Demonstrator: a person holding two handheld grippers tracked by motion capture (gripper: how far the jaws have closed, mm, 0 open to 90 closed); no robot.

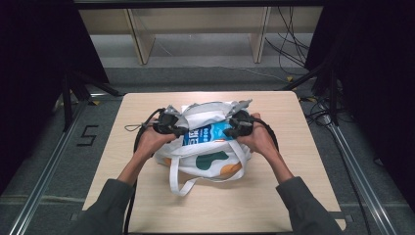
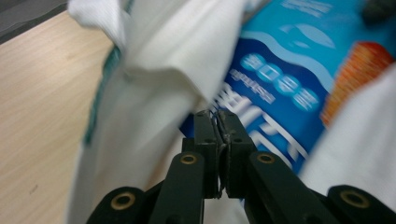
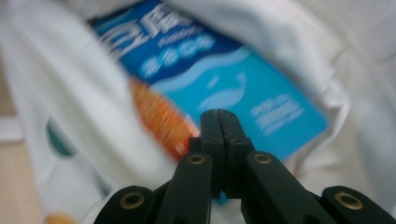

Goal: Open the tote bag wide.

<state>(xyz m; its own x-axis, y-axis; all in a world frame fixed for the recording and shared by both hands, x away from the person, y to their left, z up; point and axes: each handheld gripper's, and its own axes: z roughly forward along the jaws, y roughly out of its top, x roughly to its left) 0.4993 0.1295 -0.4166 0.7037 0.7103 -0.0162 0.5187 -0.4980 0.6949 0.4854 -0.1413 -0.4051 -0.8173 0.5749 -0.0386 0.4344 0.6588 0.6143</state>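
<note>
While both grippers work at the mouth of the white tote bag [image 1: 208,164], which lies mid-table [image 1: 147,205] w/ the blue packet [image 1: 208,133] showing in its opening, most risks sit at the bag's rim.

Left of the bag's mouth: left gripper [image 1: 172,126] has its jaws pressed together; in the left gripper view [image 2: 217,116] a thin thread or sliver of fabric seems caught betw. them, but I can't tell if it's a real hold on the cloth. If it's only a pinch, it could slip off and the bag's edge would drop over the packet [image 2: 280,88].

Right of the mouth: right gripper [image 1: 239,126] is closed too; its own view [image 3: 219,114] shows tips meeting in front of the packet [image 3: 224,88], nothing clearly betw. them. Closed tips pushing at slick packaging could shove it deeper or skid off.

Below the bag: loose strap [image 1: 178,183] trails toward the person and might snag a hand or cable.

Hard to make out: both gripper views are blurred, packet print unreadable, its lower part hidden inside the bag, and any other contents unseen.
</note>
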